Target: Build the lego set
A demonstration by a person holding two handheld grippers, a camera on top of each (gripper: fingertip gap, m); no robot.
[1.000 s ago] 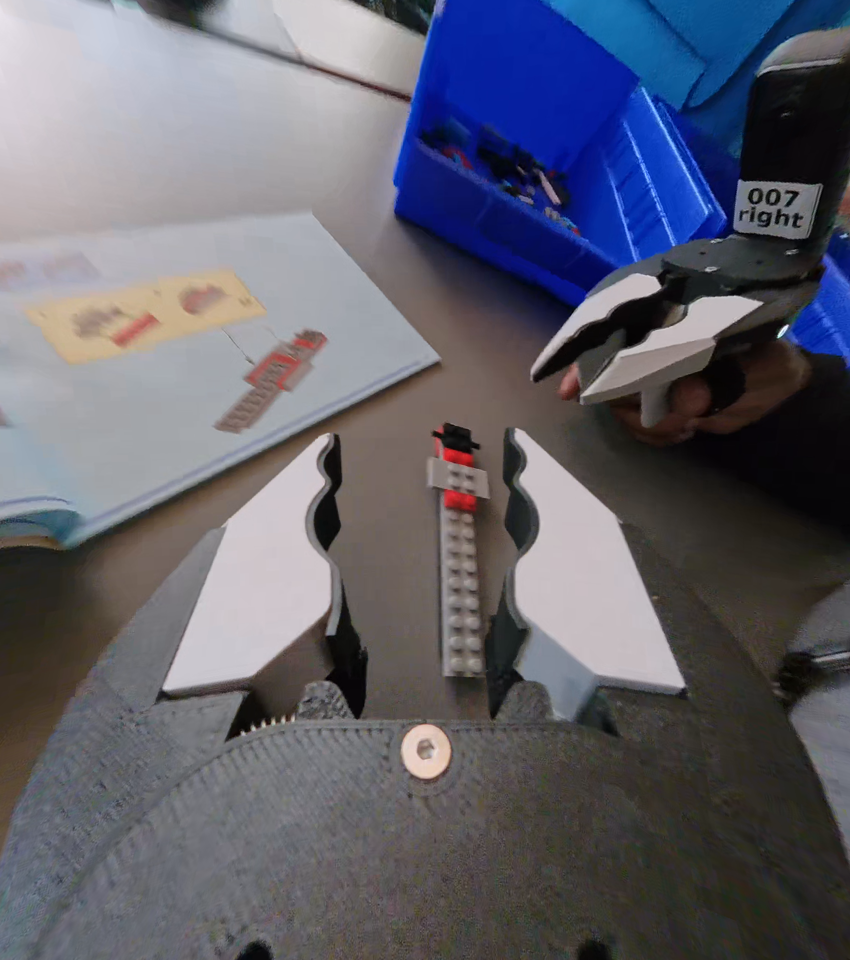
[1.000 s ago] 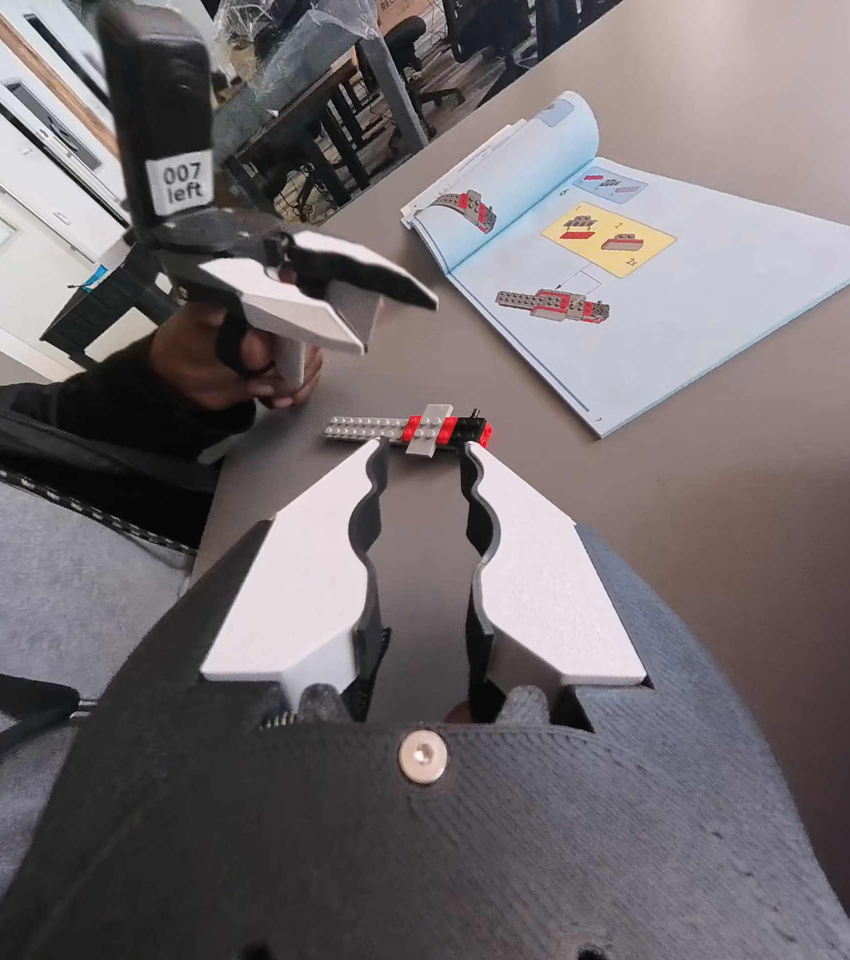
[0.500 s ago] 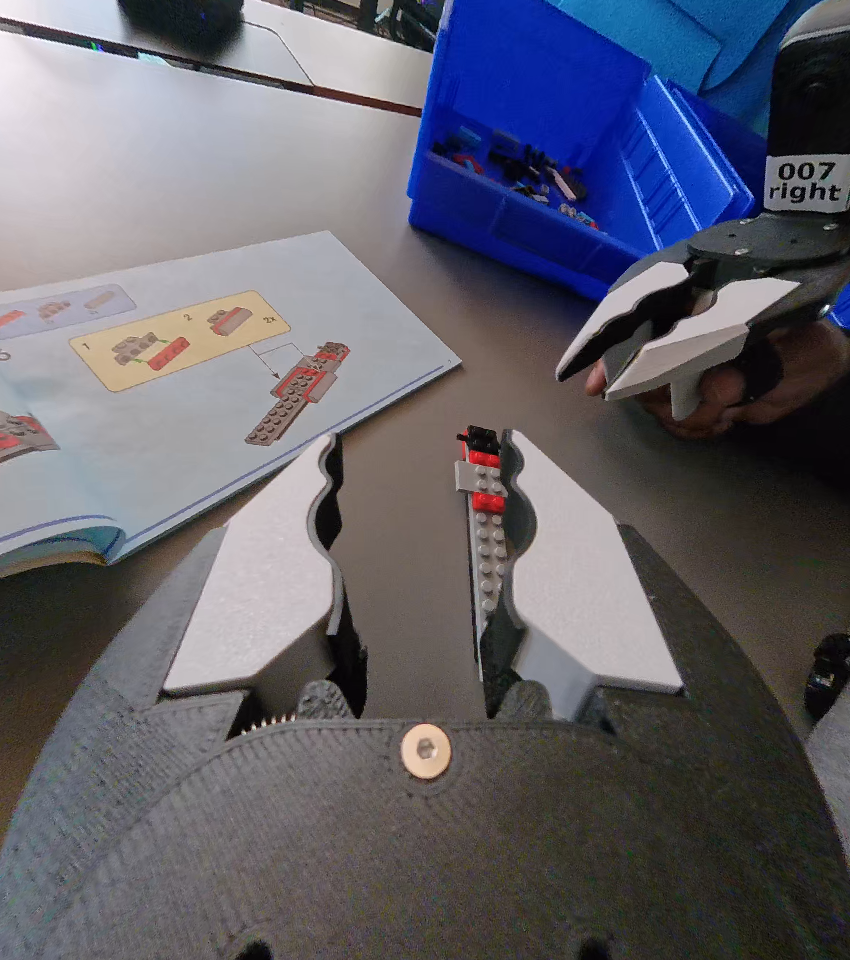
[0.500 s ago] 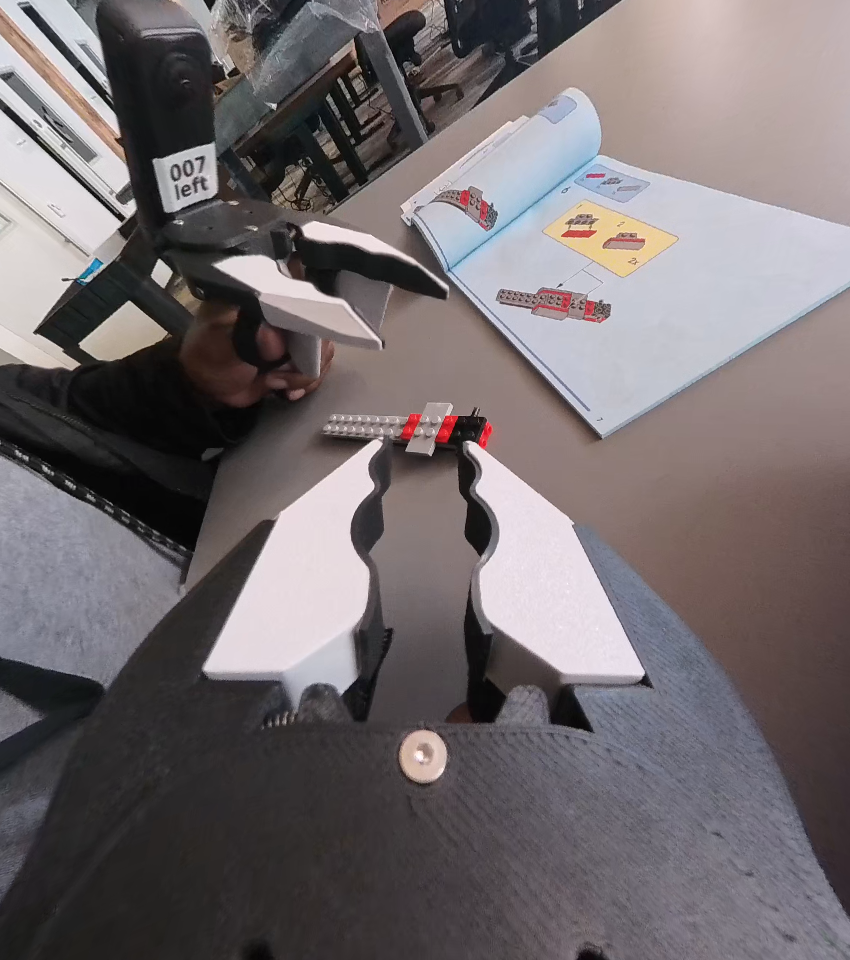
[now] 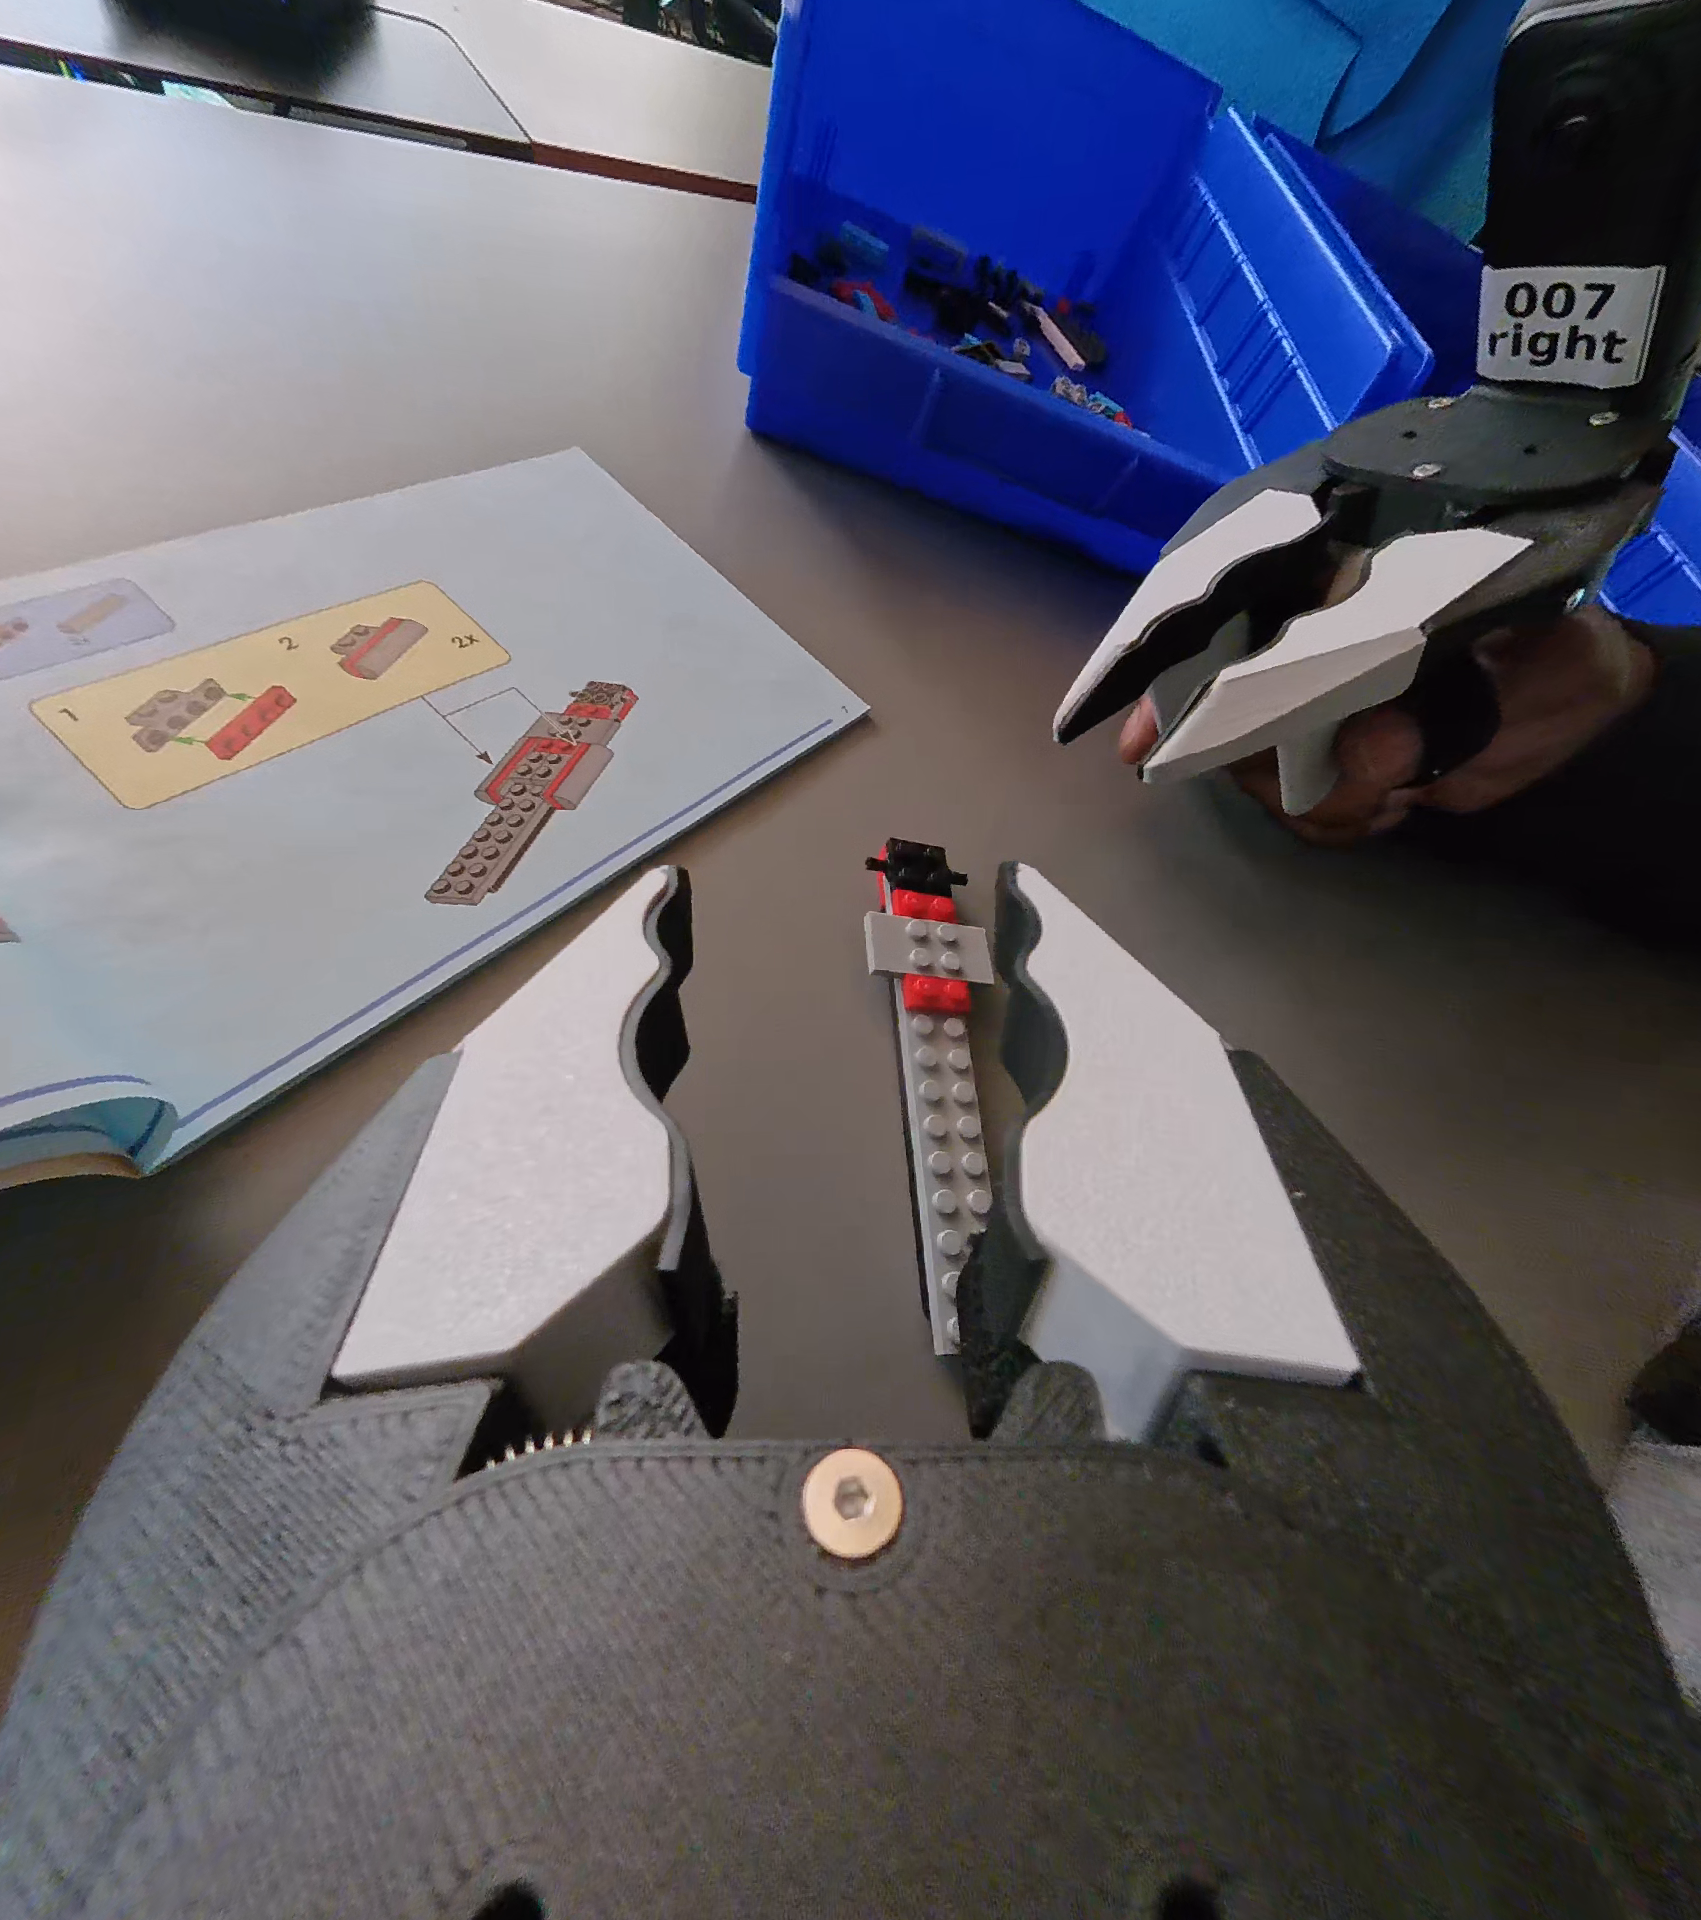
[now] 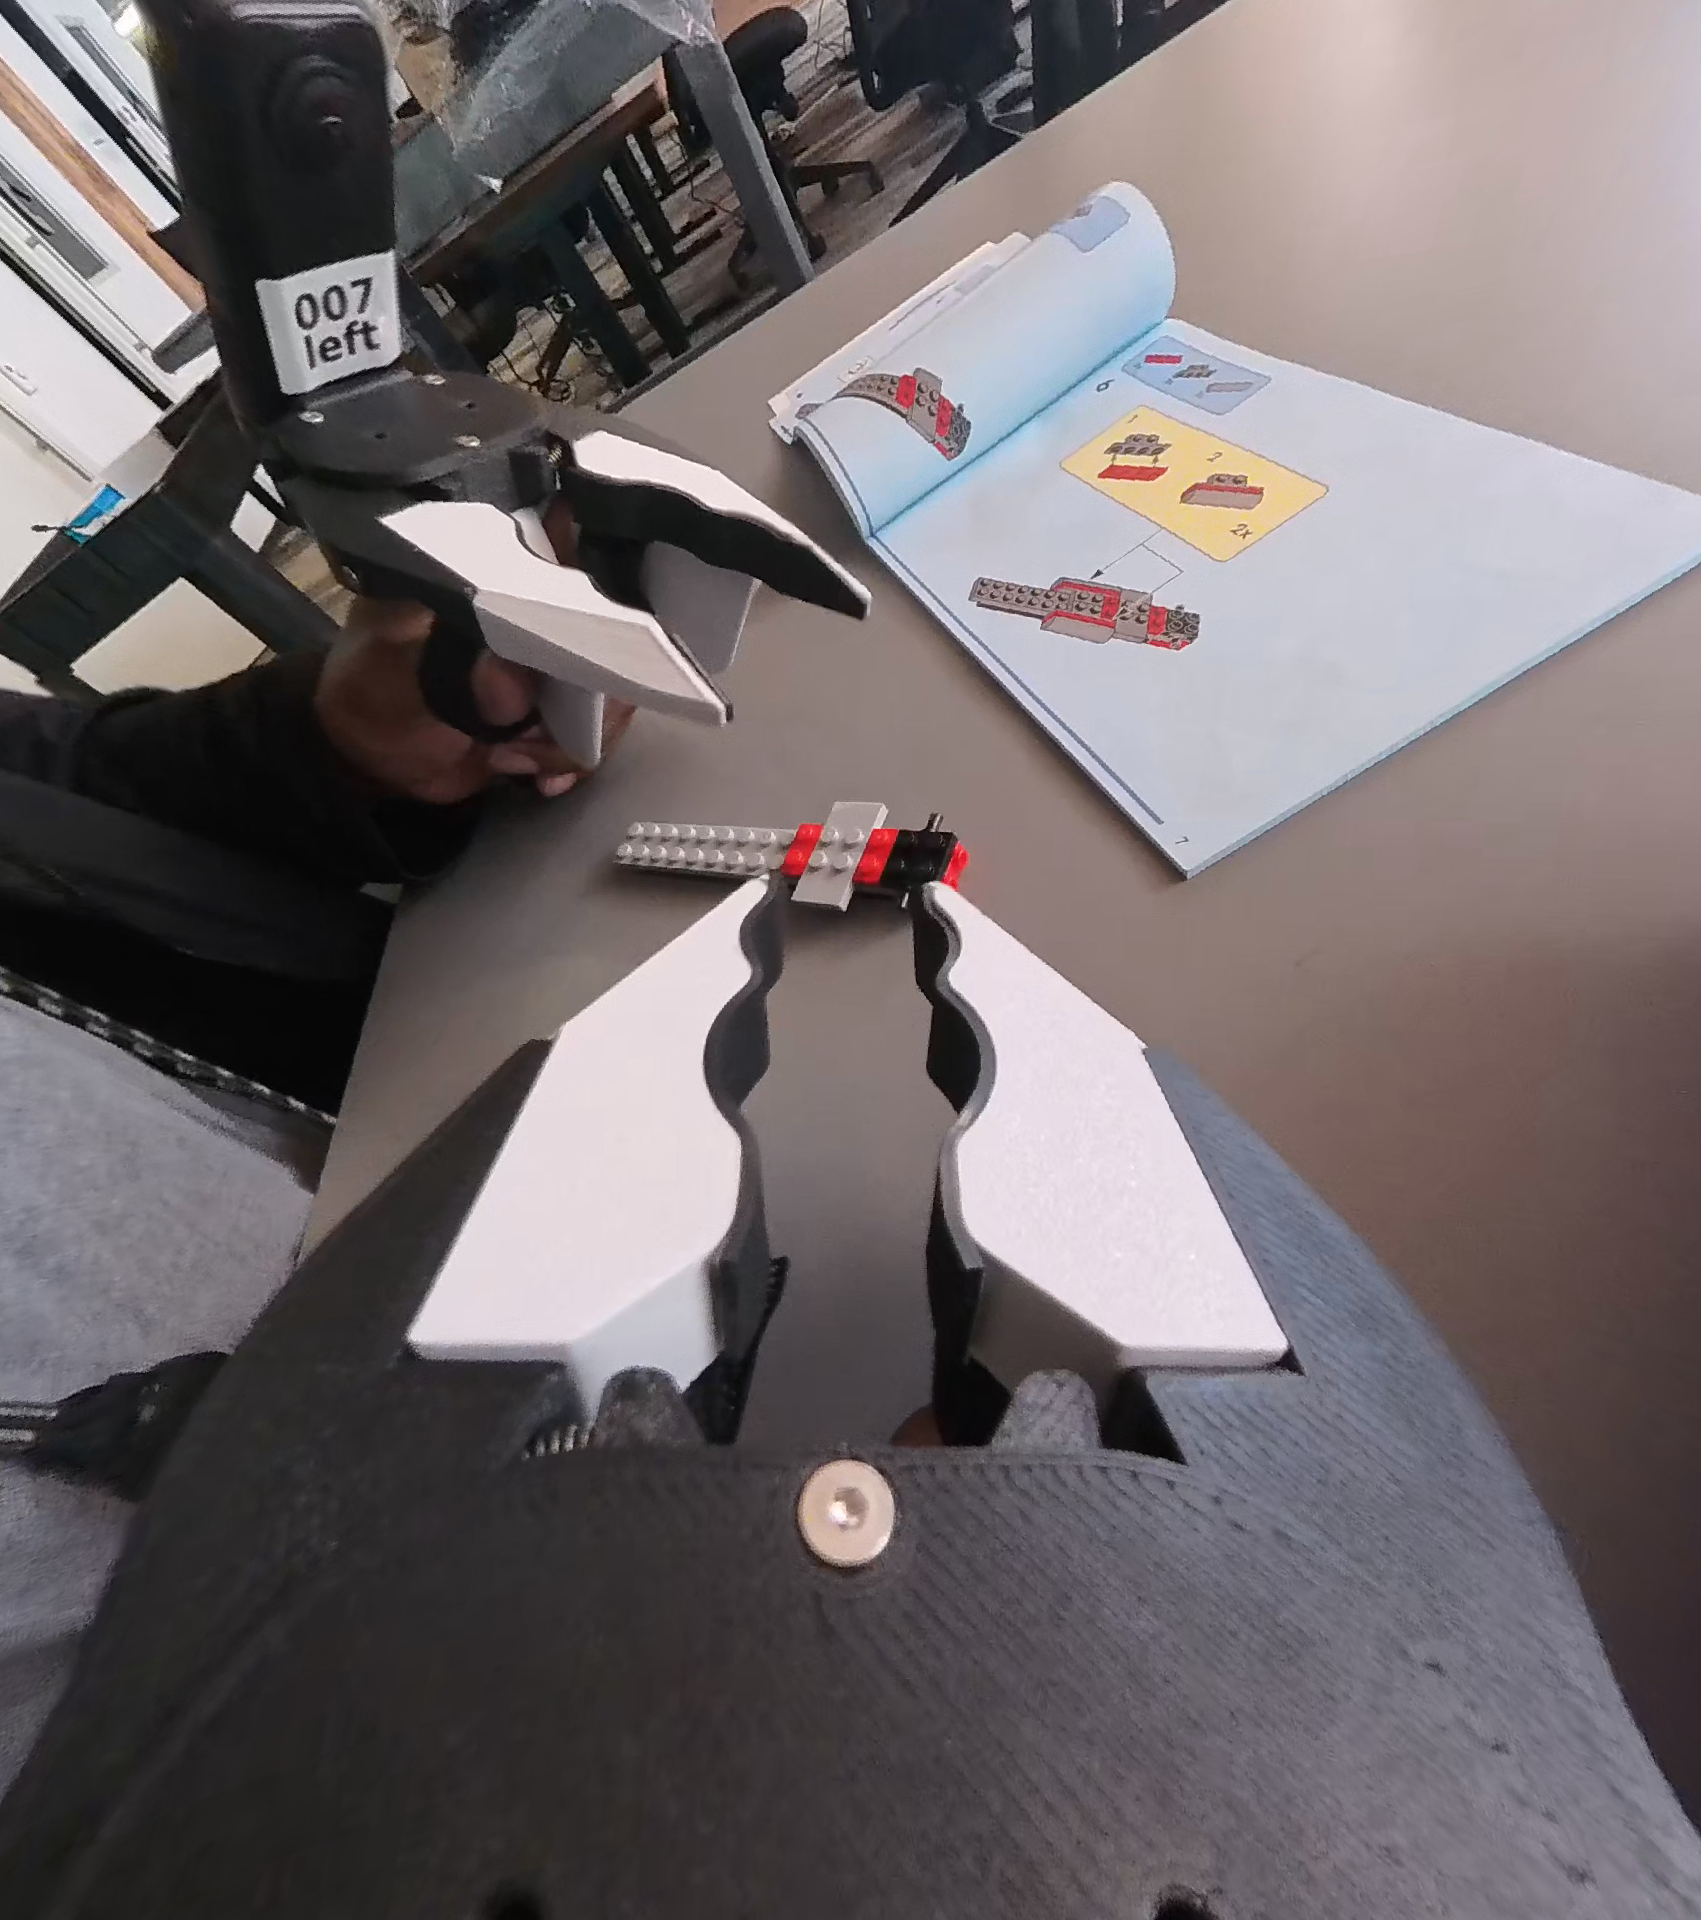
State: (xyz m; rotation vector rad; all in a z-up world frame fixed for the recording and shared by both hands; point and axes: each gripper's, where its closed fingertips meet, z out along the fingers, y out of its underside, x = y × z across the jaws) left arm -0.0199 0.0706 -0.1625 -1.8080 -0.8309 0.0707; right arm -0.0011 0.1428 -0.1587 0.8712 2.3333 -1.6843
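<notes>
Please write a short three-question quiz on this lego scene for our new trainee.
1. True or false: the left gripper is shut on the lego strip.
2. Where do the loose pieces lie? A) on the instruction booklet B) in the blue bin C) between the right gripper fingers
3. Fill in: the strip lies flat on the dark ____.

Key: 1 false, both grippers are open and hold nothing; 2 B; 3 table.
</notes>
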